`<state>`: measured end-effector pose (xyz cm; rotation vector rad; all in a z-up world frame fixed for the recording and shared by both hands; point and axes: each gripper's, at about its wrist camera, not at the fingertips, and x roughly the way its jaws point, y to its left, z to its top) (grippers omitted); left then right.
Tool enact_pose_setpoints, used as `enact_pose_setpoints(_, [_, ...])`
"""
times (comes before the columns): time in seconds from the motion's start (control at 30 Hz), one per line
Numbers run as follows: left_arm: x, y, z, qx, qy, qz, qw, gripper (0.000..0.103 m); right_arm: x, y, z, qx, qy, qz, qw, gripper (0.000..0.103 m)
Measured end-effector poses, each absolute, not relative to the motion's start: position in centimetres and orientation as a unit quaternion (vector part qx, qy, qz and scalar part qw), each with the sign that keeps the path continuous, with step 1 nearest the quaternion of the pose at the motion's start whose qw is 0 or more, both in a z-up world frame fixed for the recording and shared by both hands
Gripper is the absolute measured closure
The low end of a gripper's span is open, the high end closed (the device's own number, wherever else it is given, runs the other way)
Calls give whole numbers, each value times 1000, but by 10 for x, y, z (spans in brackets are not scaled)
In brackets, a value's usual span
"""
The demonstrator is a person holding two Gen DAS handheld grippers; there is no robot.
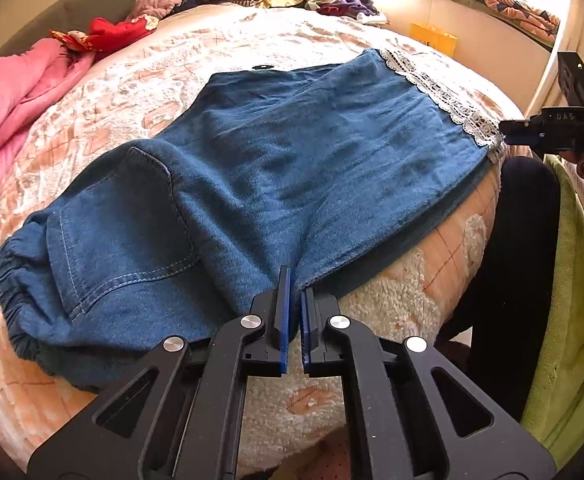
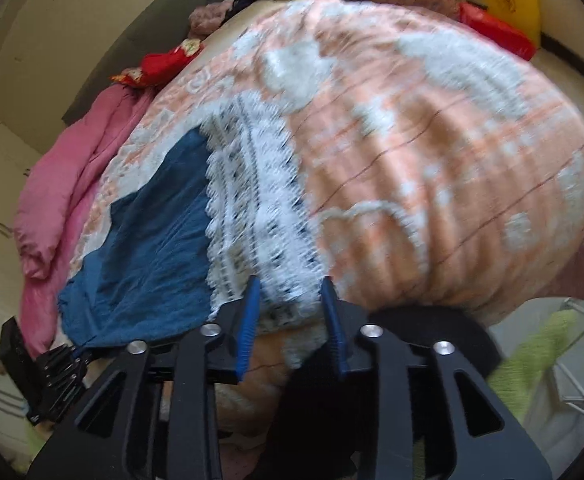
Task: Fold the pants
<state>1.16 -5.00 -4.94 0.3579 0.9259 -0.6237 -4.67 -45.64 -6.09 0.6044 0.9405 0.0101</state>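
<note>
The denim pants (image 1: 252,184), soft blue with a stitched pocket, elastic waistband and white lace hem (image 2: 252,208), lie flat on the bed's fleecy peach blanket (image 1: 164,68). The left gripper (image 1: 295,280) has its jaws pinched shut on the near denim edge. The right gripper (image 2: 292,292) has its jaws partly open, straddling the lace hem, blurred; pad contact is not discernible.
</note>
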Motion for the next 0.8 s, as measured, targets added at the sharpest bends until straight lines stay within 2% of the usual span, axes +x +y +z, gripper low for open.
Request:
enact_pose_setpoints(0.13, [9, -45, -46, 157, 439, -295, 834, 98, -52, -460, -44, 270, 420, -6, 867, 67])
enact_pose_setpoints(0.27, [5, -35, -37, 152, 435, -294, 838, 82, -48, -444, -28, 237, 403, 11, 884, 60])
enact_pose_setpoints(0.43, [6, -6, -18, 118, 425, -271, 856, 72, -32, -413, -19, 179, 407, 50, 894, 55])
enact_pose_setpoints(0.57, [19, 35, -6, 78, 421, -206, 880, 54, -22, -394, -20, 151, 416, 74, 894, 51])
enact_pose_setpoints(0.7, [39, 80, -6, 23, 437, -124, 891, 41, -14, -379, -24, 124, 426, 87, 892, 47])
enact_pose_setpoints(0.73, [44, 89, -7, 12, 440, -108, 892, 36, -13, -377, -26, 120, 428, 89, 891, 47])
enact_pose_setpoints(0.77, [48, 95, -8, 4, 442, -99, 892, 26, -11, -375, -27, 117, 430, 92, 890, 47])
enact_pose_setpoints(0.8, [52, 100, -12, -2, 448, -89, 889, 22, -9, -374, -29, 115, 433, 95, 889, 47])
